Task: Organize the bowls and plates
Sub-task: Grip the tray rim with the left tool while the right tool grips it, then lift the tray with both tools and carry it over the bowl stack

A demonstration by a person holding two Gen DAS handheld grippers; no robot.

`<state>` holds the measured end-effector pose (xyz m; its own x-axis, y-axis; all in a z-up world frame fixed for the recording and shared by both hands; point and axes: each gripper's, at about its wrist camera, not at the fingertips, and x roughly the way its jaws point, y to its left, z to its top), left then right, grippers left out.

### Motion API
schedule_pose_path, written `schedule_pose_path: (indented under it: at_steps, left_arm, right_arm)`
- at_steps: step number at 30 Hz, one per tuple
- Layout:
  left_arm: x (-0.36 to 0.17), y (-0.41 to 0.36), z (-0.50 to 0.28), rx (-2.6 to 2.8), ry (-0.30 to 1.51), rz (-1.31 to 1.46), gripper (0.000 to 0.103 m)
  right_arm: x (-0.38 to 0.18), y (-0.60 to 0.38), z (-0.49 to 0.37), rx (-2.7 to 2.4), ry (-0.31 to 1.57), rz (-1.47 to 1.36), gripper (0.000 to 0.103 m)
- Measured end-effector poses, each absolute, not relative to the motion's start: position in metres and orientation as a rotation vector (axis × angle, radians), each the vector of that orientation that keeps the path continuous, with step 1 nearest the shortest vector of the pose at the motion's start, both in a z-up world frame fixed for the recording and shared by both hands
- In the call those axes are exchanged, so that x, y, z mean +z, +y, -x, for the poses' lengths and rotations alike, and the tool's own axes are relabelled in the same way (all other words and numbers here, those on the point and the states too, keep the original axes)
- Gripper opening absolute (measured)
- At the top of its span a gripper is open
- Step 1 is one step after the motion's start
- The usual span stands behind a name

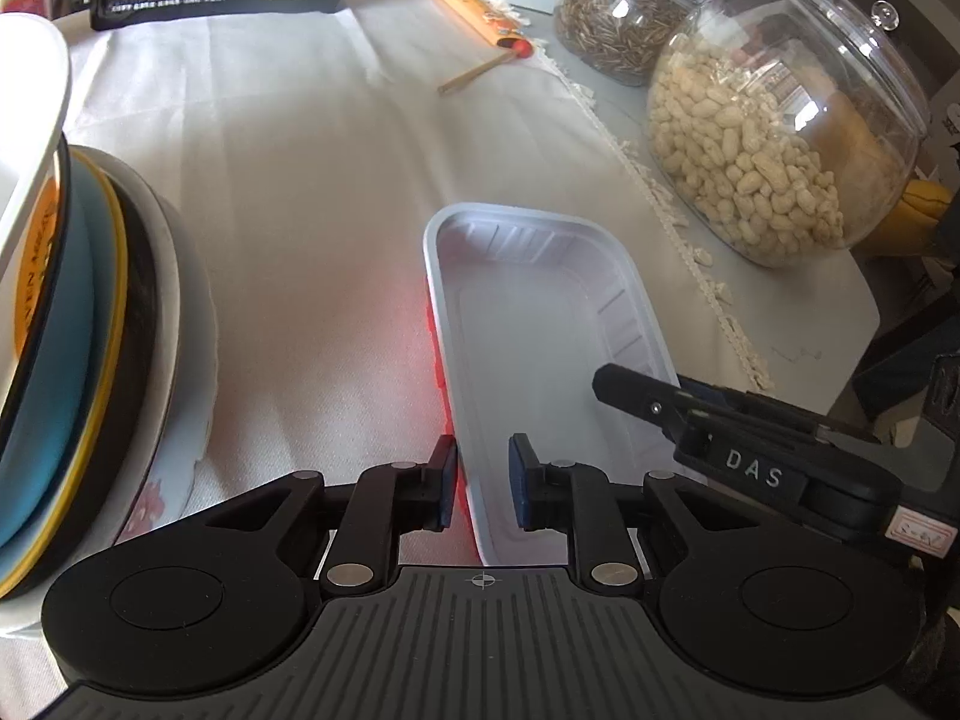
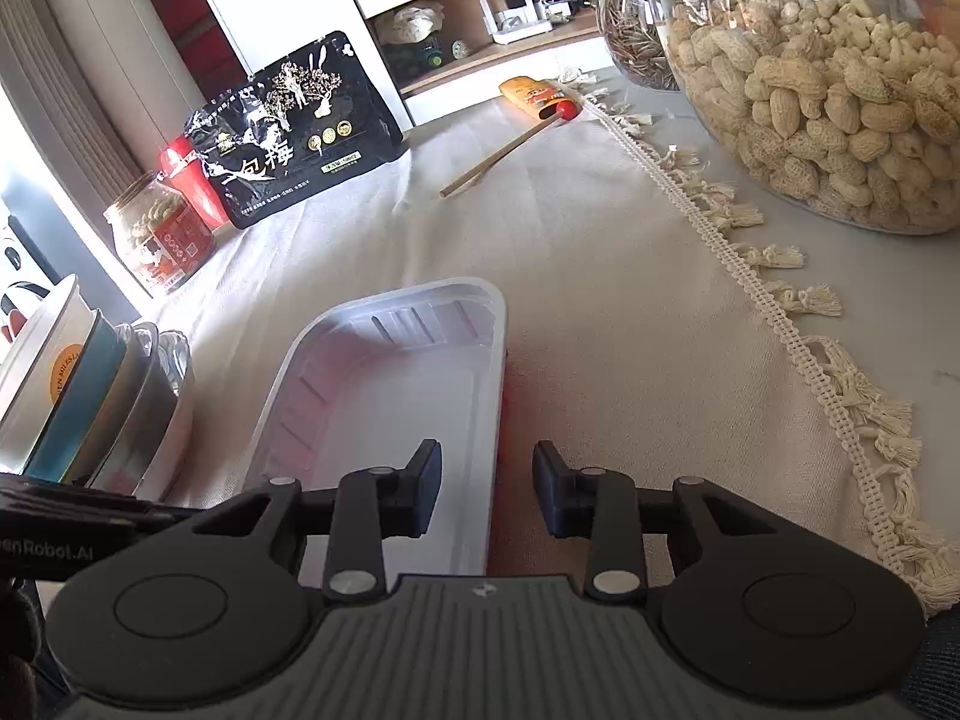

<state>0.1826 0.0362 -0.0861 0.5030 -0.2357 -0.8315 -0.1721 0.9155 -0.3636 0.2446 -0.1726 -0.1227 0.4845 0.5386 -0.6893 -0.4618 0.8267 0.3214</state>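
A white rectangular plastic tray (image 1: 540,324) with a red underside lies on the cream tablecloth; it also shows in the right wrist view (image 2: 390,396). My left gripper (image 1: 483,486) is open with its fingers on either side of the tray's left rim. My right gripper (image 2: 487,495) is open and straddles the tray's right rim; one of its fingers (image 1: 636,393) shows in the left wrist view. A stack of plates and bowls (image 1: 78,324) stands at the left, also in the right wrist view (image 2: 90,396).
A big jar of peanuts (image 1: 780,132) and a jar of seeds (image 1: 618,12) stand at the right. A black snack bag (image 2: 288,132), a small jar (image 2: 159,240), and a wooden stick (image 2: 498,156) lie farther back. The cloth's tasselled edge (image 2: 780,324) runs along the right.
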Motion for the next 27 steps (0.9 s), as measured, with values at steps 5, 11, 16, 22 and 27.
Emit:
schedule_pose_path:
  at_steps: [5,11,16,22,27]
  left_arm:
    - [-0.091,0.027,-0.195,-0.019,1.047,0.418,0.021]
    - [-0.094,0.018,-0.188,-0.096,1.136,0.413,0.02]
    - [-0.093,0.017,-0.189,-0.052,1.12,0.406,0.021]
    - [-0.094,0.016,-0.209,-0.02,1.078,0.412,0.02]
    - [-0.095,0.014,-0.213,-0.018,1.06,0.43,0.02]
  right_arm:
    - [-0.122,-0.177,-0.244,0.61,0.87,-0.1,0.033]
    - [-0.122,-0.182,-0.249,0.599,0.864,-0.109,0.033]
    - [-0.122,-0.189,-0.256,0.562,0.856,-0.105,0.033]
    - [-0.12,-0.178,-0.251,0.54,0.841,-0.029,0.033]
    - [-0.12,-0.176,-0.252,0.533,0.836,-0.023,0.026]
